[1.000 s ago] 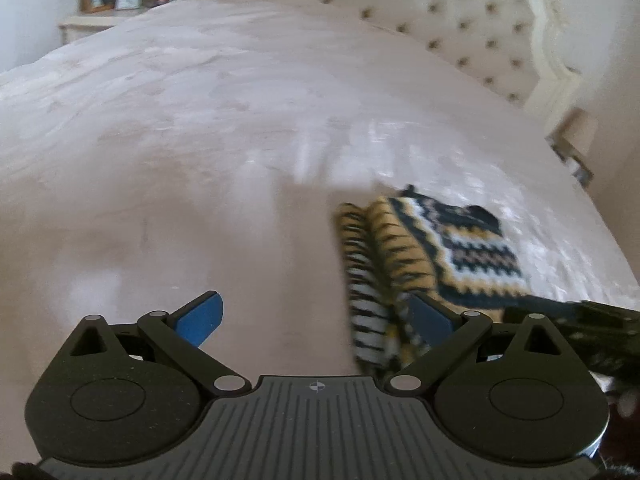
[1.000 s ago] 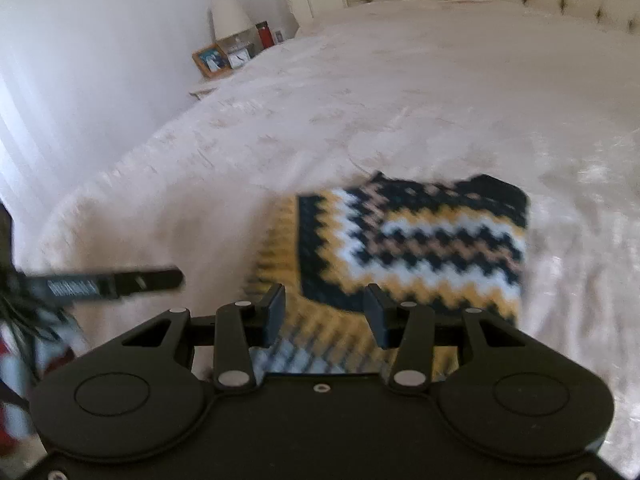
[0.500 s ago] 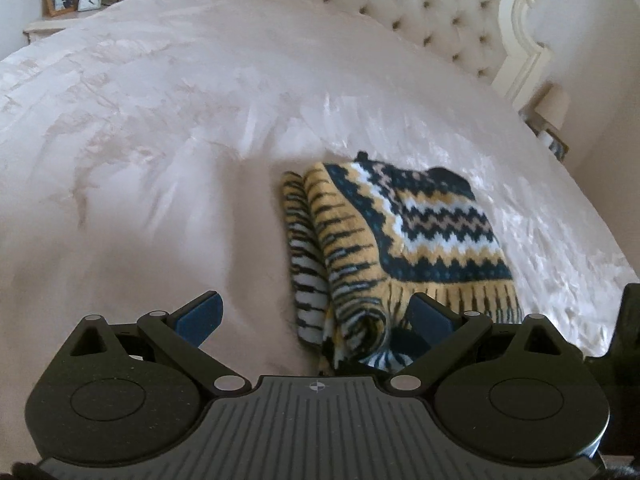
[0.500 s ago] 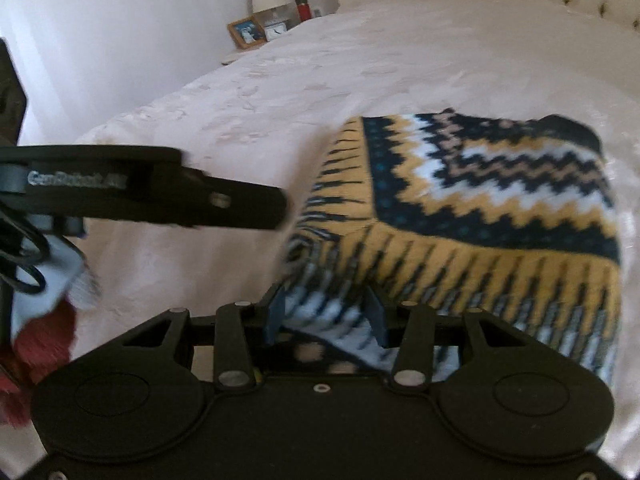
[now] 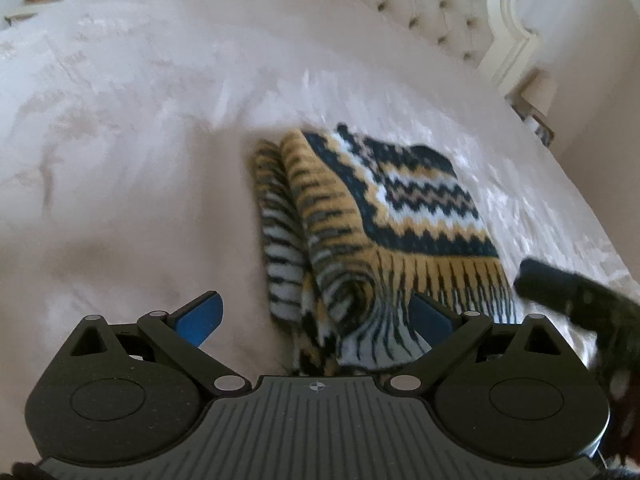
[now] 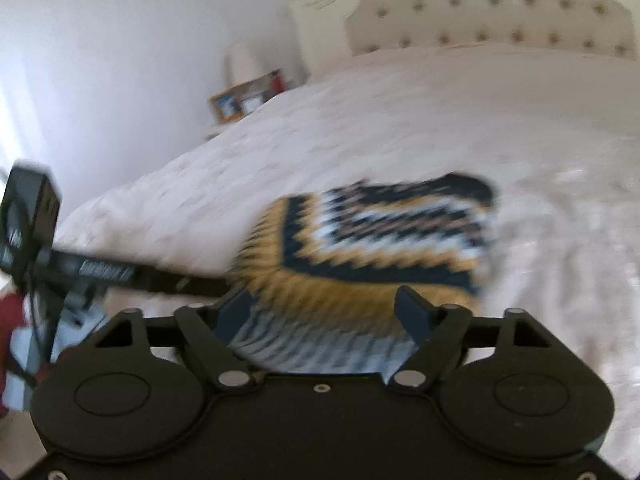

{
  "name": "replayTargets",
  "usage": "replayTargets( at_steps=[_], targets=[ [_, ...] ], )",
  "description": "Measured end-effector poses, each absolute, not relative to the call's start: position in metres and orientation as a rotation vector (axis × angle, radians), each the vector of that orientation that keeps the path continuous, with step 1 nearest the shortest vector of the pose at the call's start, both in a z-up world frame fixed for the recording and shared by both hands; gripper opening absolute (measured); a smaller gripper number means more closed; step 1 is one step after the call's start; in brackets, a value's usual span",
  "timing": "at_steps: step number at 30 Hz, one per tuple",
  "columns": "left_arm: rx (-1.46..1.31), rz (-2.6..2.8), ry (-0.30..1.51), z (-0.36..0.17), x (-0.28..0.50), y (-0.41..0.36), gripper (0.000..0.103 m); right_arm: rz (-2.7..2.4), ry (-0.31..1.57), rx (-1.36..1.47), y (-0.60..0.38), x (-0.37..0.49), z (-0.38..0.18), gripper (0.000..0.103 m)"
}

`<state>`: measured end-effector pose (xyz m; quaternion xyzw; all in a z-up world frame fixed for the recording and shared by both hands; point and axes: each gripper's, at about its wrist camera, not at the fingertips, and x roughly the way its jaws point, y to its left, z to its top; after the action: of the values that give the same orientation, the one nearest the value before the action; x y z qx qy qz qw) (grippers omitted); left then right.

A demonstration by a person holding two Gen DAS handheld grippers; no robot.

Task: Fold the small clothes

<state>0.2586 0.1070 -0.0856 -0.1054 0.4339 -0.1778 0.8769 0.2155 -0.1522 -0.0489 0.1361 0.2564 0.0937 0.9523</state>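
Observation:
A folded knit sweater (image 5: 384,216) with yellow, navy and white zigzag bands lies on the white bed (image 5: 120,140). My left gripper (image 5: 316,314) is open, its blue fingers spread on either side of the sweater's near left corner. My right gripper (image 6: 328,308) is open over the sweater's (image 6: 384,240) near hem, which lies between the fingers; the view is blurred. The right gripper's tip also shows at the right of the left wrist view (image 5: 560,284). The left gripper's body shows at the left of the right wrist view (image 6: 104,270).
A tufted cream headboard (image 5: 420,4) stands at the far end of the bed. A nightstand with a picture frame (image 6: 228,106), a lamp (image 6: 242,64) and a red bottle sits beside the bed. Another bedside lamp (image 5: 536,92) stands at the right.
My right gripper has opened from nearly shut on the hem and pulled back and up. My left gripper stayed open and shifted slightly toward the sweater's corner.

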Motion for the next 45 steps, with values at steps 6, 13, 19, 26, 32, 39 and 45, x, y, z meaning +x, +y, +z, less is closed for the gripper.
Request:
replayTargets(
  at_steps=[6, 13, 19, 26, 32, 39, 45],
  targets=[
    [-0.220, -0.396, 0.960, -0.099, 0.259, 0.097, 0.100, 0.139, 0.542, 0.431, -0.198, 0.234, -0.061, 0.089],
    [-0.222, -0.454, 0.990, -0.109, 0.264, 0.085, 0.100, 0.165, 0.587, 0.652, -0.231, 0.266, -0.099, 0.089],
    [-0.269, -0.528, 1.025, -0.119, 0.279, 0.072, 0.100, 0.236, 0.585, 0.806, -0.247, 0.291, -0.127, 0.091],
    [-0.444, -0.630, 1.063, -0.128, 0.294, 0.077, 0.045, 0.361, 0.608, 0.854, -0.243, 0.315, -0.137, 0.069],
    [-0.625, -0.685, 1.104, -0.128, 0.293, 0.099, 0.032, 0.299, 0.663, 0.828, -0.235, 0.306, -0.116, 0.048],
    [-0.659, -0.776, 1.180, -0.116, 0.251, 0.095, 0.030, 0.299, 0.692, 0.802, -0.223, 0.262, -0.082, 0.048],
    [-0.640, -0.862, 1.238, -0.104, 0.194, 0.089, 0.030, 0.279, 0.780, 0.797, -0.218, 0.200, -0.067, 0.048]
  ],
)
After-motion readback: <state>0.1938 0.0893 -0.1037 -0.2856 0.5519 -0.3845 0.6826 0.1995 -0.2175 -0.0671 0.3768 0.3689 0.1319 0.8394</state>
